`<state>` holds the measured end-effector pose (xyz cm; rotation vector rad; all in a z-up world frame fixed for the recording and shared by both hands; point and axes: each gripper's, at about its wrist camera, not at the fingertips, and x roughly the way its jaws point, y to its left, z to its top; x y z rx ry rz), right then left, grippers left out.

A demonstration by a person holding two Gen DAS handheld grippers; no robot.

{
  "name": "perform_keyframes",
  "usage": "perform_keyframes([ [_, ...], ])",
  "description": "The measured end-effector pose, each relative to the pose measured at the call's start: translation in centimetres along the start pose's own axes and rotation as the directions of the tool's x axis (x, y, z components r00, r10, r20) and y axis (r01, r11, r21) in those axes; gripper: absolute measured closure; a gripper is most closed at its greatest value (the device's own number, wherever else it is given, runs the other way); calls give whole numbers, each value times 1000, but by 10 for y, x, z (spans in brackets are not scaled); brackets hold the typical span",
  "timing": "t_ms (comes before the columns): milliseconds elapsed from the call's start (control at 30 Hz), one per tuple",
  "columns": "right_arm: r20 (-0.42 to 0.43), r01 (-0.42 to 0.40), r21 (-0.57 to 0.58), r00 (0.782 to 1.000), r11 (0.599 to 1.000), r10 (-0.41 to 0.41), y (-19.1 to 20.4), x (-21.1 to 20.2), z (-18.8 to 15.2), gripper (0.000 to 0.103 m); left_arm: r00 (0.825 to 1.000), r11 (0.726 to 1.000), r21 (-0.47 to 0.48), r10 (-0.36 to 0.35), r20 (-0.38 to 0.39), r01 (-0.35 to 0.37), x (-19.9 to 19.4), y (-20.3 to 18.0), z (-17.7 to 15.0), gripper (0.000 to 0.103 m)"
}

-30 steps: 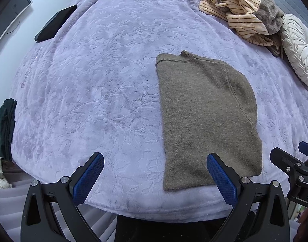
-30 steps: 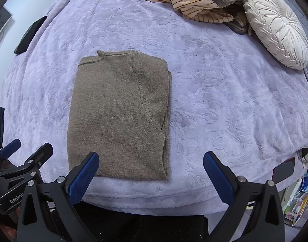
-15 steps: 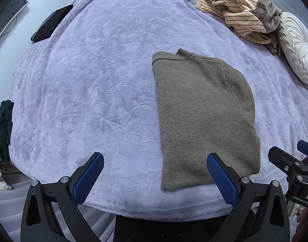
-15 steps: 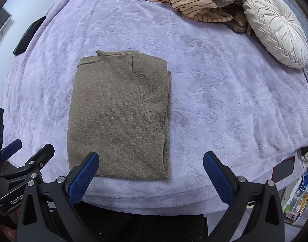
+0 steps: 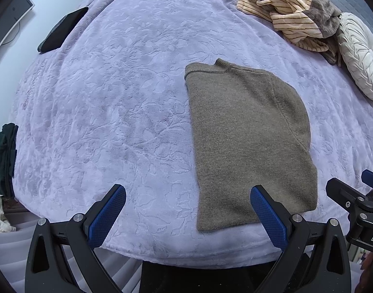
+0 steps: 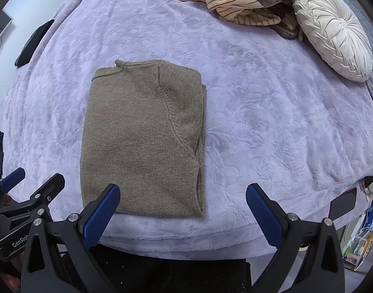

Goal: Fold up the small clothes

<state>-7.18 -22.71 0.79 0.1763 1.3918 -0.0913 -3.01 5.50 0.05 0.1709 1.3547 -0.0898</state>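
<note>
We see the left claw [image 5: 187,210] and the right claw [image 6: 182,206] both spread wide, pinching nothing. The folded brown sweater [image 6: 143,138] lies flat on the lavender bed cover [image 5: 108,112], ahead of both claws, its near hem between them. Far beyond lie a striped garment [image 6: 235,2] and a round cushion [image 6: 332,29].

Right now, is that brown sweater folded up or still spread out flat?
Folded. The brown sweater lies as a narrow rectangle on the purple blanket, no sleeves sticking out, a layered edge along one side.
</note>
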Motion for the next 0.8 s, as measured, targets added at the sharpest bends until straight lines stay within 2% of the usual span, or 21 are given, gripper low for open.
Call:
perform_keyframes([
  [800, -1, 0, 1, 1000, 1000, 0, 2, 0, 1, 0, 1000, 1000, 10, -7, 21, 7, -2, -1, 1, 1],
])
